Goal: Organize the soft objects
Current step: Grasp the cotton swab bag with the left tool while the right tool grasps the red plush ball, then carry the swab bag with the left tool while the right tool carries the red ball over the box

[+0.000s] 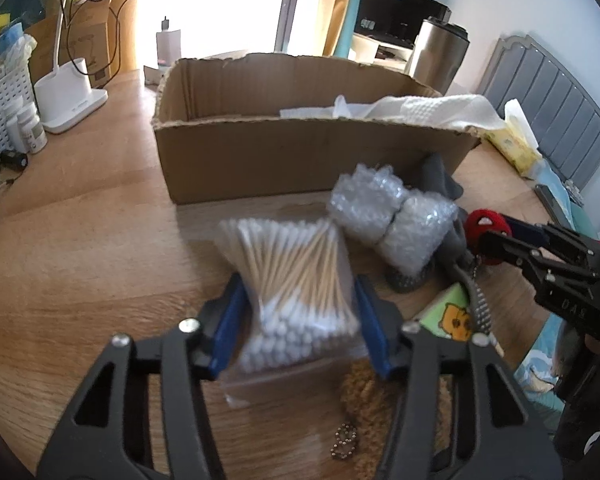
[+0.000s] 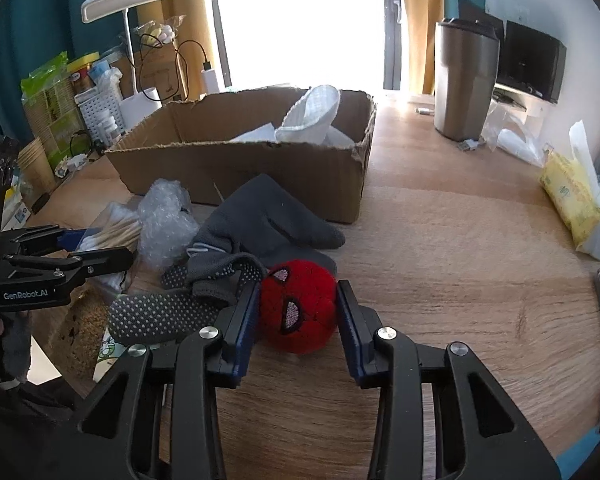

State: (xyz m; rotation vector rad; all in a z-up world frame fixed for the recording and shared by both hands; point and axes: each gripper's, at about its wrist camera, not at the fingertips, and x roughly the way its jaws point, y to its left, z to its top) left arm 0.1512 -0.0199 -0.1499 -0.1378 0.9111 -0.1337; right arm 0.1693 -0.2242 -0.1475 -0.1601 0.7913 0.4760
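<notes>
Red plush ball and bagged cotton swabs lie near cardboard box

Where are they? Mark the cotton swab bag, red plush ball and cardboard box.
cotton swab bag (image 1: 296, 300), left wrist view, wooden stems
red plush ball (image 2: 298, 306), right wrist view, embroidered face
cardboard box (image 1: 300, 160), left wrist view, front wall

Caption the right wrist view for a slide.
Right gripper closes on a red plush ball beside grey gloves, before the cardboard box.
</notes>
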